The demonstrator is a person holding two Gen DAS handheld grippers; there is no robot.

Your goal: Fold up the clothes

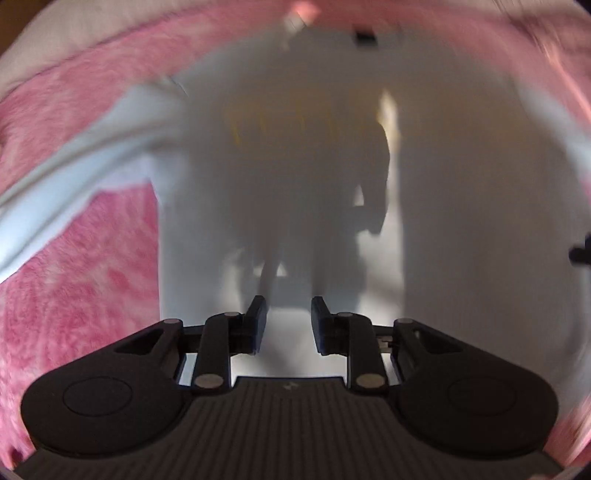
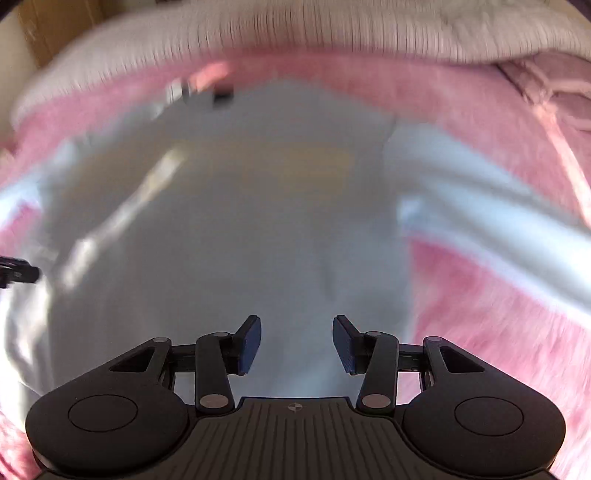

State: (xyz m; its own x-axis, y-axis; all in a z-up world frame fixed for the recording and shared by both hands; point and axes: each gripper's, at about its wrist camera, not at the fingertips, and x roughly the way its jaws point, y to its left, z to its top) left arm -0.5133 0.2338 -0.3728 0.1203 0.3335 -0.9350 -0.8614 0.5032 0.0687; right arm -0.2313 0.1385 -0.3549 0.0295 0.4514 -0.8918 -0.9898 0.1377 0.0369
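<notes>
White shirt [image 2: 236, 236], faint yellow print [image 2: 295, 166] on chest, blurred; small black tag [image 2: 223, 96] at collar. Mottled pink fuzzy blanket [image 1: 74, 288] underneath. Pale grey-white ribbed fabric [image 2: 332, 33] along far edge. Black grippers: left [image 1: 289, 325], right [image 2: 297, 341], dark blue pads [image 2: 251, 343].

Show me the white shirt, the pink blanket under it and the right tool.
white shirt [image 2: 229, 229]: right wrist view, on the middle of its body panel.
pink blanket [image 2: 487, 332]: right wrist view, on the bare fuzzy patch right of the shirt.
right tool [image 2: 297, 341]: right wrist view, midway between its open fingertips.
</notes>
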